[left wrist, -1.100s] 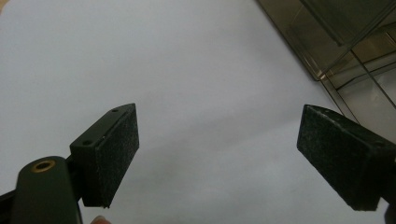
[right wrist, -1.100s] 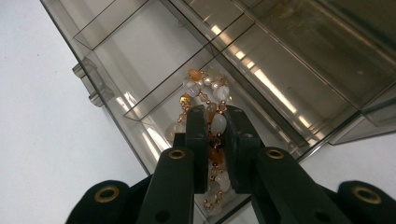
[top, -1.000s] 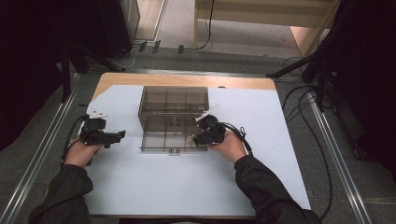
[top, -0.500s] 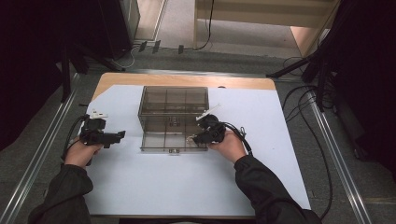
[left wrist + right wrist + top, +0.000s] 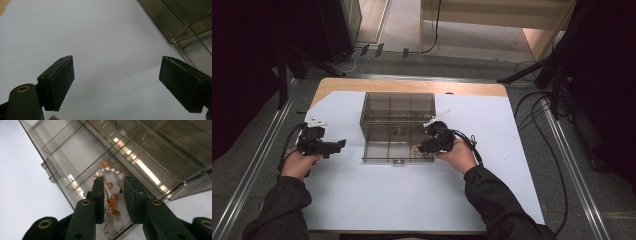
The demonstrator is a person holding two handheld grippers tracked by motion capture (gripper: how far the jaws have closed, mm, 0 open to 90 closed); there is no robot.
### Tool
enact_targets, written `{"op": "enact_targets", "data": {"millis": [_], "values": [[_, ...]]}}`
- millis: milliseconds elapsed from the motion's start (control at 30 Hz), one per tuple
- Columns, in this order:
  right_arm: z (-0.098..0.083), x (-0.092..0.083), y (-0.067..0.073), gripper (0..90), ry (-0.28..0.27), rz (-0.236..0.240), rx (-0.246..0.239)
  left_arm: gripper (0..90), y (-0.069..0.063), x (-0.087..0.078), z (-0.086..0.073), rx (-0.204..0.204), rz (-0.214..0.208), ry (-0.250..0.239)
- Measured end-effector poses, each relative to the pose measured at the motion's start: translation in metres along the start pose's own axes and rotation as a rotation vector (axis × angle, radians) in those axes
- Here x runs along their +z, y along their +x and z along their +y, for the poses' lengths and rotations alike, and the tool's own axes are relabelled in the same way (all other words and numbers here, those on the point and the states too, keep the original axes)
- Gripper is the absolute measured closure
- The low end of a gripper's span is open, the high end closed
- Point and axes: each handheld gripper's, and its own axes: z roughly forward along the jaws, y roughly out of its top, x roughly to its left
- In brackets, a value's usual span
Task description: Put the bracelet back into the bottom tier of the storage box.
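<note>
On the white-covered table [image 5: 377, 200], the right gripper [image 5: 113, 186], jaws just parting, releases a beaded bracelet [image 5: 111, 195] into the organizer box's [image 5: 398, 107] near-right compartment; withdrawal seems next, while the left gripper [image 5: 117, 82] waits open.

You had a white sheet [image 5: 412, 195] spread over the wooden table [image 5: 412, 86], whose bare edge showed along the far side. Metal rails [image 5: 252, 165] ran on the floor at both sides. Black cables [image 5: 532, 107] lay on the grey floor, and a pale wooden bench [image 5: 497, 15] stood beyond.
</note>
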Motion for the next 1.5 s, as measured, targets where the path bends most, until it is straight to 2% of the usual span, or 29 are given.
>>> {"op": "enact_targets", "data": {"millis": [167, 433, 700, 933, 1167, 1500], "values": [[0.001, -0.005, 0.0, 63.2, -0.022, 0.01, -0.003, 14.3, 0.0, 0.0, 0.0, 0.003, 0.005, 0.0], [0.0, -0.013, 0.001, 56.7, -0.043, 0.025, -0.017, 14.3, -0.001, 0.001, 0.0, 0.012, 0.004, 0.004], [-0.002, -0.023, 0.005, 49.2, -0.048, 0.028, -0.067, 14.3, 0.0, 0.0, 0.0, 0.004, 0.012, 0.003], [-0.005, -0.031, 0.005, 44.6, -0.061, 0.032, -0.079, 14.3, 0.0, 0.001, 0.0, 0.007, 0.012, 0.002], [-0.013, -0.043, -0.001, 39.7, -0.076, 0.002, -0.108, 14.3, -0.001, 0.003, 0.003, 0.01, 0.009, 0.003], [-0.025, -0.059, -0.013, 32.4, -0.118, -0.022, -0.089, 14.3, -0.001, 0.005, 0.004, 0.012, 0.006, 0.003]]}}
